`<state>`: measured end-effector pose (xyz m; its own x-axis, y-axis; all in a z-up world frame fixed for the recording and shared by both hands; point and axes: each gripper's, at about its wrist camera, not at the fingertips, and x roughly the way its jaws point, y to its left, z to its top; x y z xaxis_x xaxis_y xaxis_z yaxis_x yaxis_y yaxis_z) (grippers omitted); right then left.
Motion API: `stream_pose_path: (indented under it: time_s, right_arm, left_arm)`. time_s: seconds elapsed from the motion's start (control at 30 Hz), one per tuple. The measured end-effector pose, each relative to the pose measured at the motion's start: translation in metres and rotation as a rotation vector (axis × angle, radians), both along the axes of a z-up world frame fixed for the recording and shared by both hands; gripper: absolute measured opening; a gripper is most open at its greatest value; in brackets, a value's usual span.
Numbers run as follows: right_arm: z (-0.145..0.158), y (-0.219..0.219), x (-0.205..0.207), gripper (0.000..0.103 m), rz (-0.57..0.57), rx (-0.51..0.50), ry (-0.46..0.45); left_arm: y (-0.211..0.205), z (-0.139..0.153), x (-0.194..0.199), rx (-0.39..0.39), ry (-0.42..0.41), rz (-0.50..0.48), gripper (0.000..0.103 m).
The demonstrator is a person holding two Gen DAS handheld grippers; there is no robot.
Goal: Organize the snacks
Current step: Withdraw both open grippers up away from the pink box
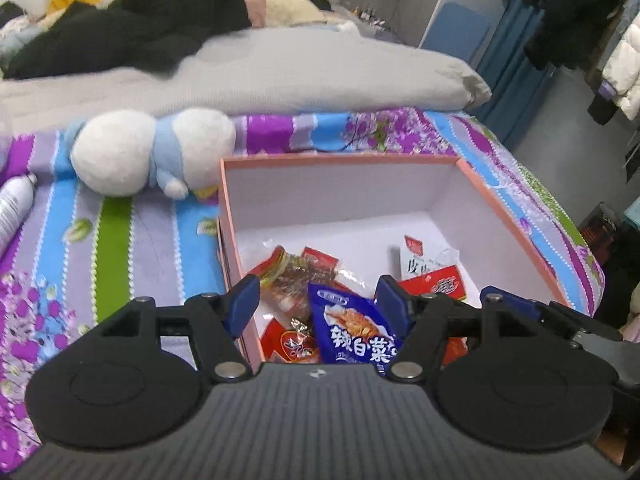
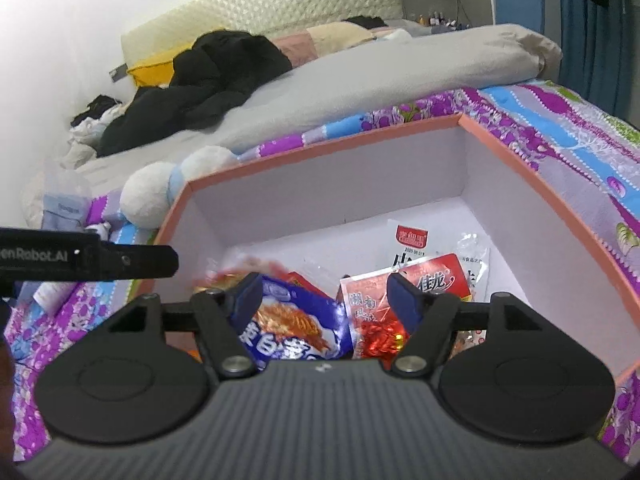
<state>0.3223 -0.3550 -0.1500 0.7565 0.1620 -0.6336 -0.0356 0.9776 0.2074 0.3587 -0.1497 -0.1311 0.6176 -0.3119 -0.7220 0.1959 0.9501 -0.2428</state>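
A salmon-rimmed box (image 1: pixel 340 158) with white walls sits on the flowery bedsheet and holds several snack packets. A blue packet (image 1: pixel 352 332) lies on top near the front, with red packets (image 1: pixel 436 284), a clear red-edged packet (image 1: pixel 288 276) and a white packet (image 1: pixel 420 256) around it. My left gripper (image 1: pixel 318 296) hangs open over the box's near left corner, the blue packet loose below its fingers. In the right wrist view the box (image 2: pixel 320 148) fills the frame. My right gripper (image 2: pixel 324 292) stands open above the blue packet (image 2: pixel 292 324) and a red packet (image 2: pixel 420 284), its pads touching neither.
A white and blue plush toy (image 1: pixel 152 152) lies just left of the box. A white spray can (image 1: pixel 14 208) rests at the far left. A grey duvet (image 1: pixel 280 68) and black clothes (image 1: pixel 140 24) lie behind. The bed's edge drops off at the right.
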Motion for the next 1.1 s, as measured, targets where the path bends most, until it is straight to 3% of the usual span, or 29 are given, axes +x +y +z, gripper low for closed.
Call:
stream_pose_path:
  time_s: [0.17,0.23,0.3,0.63,0.83,1.1]
  right_arm:
    - [0.032,0.005,-0.022,0.071,-0.014,-0.007,-0.065]
    - [0.047,0.007,-0.034,0.071,-0.019,-0.012,-0.099]
    - [0.061,0.009,-0.047,0.071,-0.029,-0.016,-0.126]
    - [0.114,0.024,-0.119,0.071,-0.075,-0.02,-0.236]
    - [0.119,0.037,-0.15,0.071,-0.104,-0.035,-0.252]
    - [0.11,0.047,-0.18,0.071,-0.132,-0.063,-0.256]
  left_arm:
    - [0.007,0.037,-0.024,-0.011,-0.065,-0.013,0.077]
    - [0.011,0.053,-0.038,-0.01,-0.098,-0.024,0.09]
    - [0.013,0.068,-0.052,0.008,-0.123,-0.033,0.094]
    - [0.038,0.125,-0.125,-0.003,-0.215,-0.048,0.103]
    - [0.051,0.126,-0.157,-0.021,-0.24,-0.063,0.103]
    - [0.056,0.11,-0.195,0.01,-0.232,-0.087,0.103]
